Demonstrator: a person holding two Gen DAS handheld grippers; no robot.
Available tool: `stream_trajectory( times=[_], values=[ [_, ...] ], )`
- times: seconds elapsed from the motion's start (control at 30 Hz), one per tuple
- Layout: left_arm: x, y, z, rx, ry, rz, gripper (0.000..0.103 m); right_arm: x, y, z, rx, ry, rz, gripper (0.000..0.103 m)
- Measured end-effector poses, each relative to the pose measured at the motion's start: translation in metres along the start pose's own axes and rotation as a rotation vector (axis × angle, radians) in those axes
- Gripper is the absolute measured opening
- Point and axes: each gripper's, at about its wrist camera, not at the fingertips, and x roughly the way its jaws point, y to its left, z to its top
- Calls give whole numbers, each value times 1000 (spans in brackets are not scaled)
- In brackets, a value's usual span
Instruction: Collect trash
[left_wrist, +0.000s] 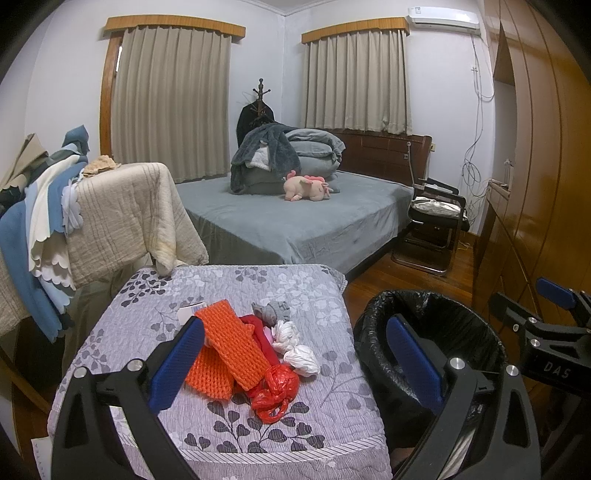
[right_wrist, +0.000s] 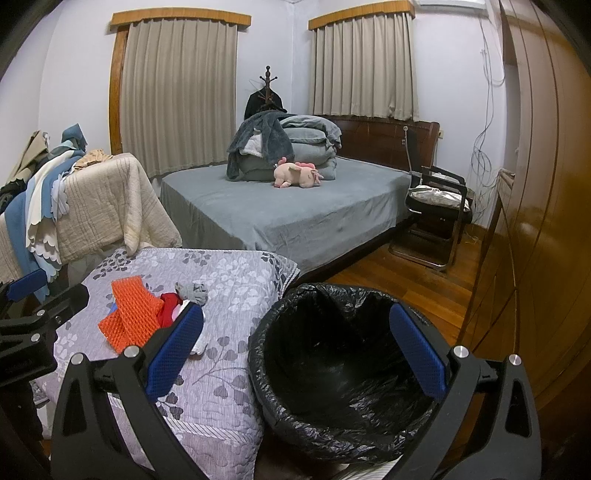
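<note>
A pile of trash lies on a grey floral quilt (left_wrist: 221, 417): orange foam netting (left_wrist: 231, 343), a crumpled red plastic bag (left_wrist: 277, 391), white plastic bags (left_wrist: 297, 350), a red piece and a grey rag (left_wrist: 271, 312). My left gripper (left_wrist: 295, 365) hangs open just above the pile, nothing between its fingers. To the right stands a bin with a black liner (right_wrist: 332, 354), empty inside. My right gripper (right_wrist: 295, 350) is open over the bin's rim. The netting (right_wrist: 131, 314) and rag (right_wrist: 192, 291) also show in the right wrist view.
Behind the quilt stands a bed with a grey cover (left_wrist: 295, 218), folded bedding and a pink plush toy (left_wrist: 308, 186). Draped cloths (left_wrist: 110, 218) hang at the left. A chair (left_wrist: 434, 225) and a wooden wardrobe (left_wrist: 546, 184) line the right, over wooden floor.
</note>
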Motion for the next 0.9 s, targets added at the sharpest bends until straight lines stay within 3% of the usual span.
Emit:
stream_trajectory(
  times=[0.43, 0.6, 0.9],
  values=[
    [-1, 4, -1, -6, 3, 1, 97, 1, -1, 0, 3, 6, 5, 98],
    [-1, 11, -2, -14, -7, 12, 97, 11, 21, -9, 0, 6, 19, 98],
    [24, 64, -15, -49, -2, 180, 97, 47, 47, -12, -18, 37, 94, 98]
  ],
)
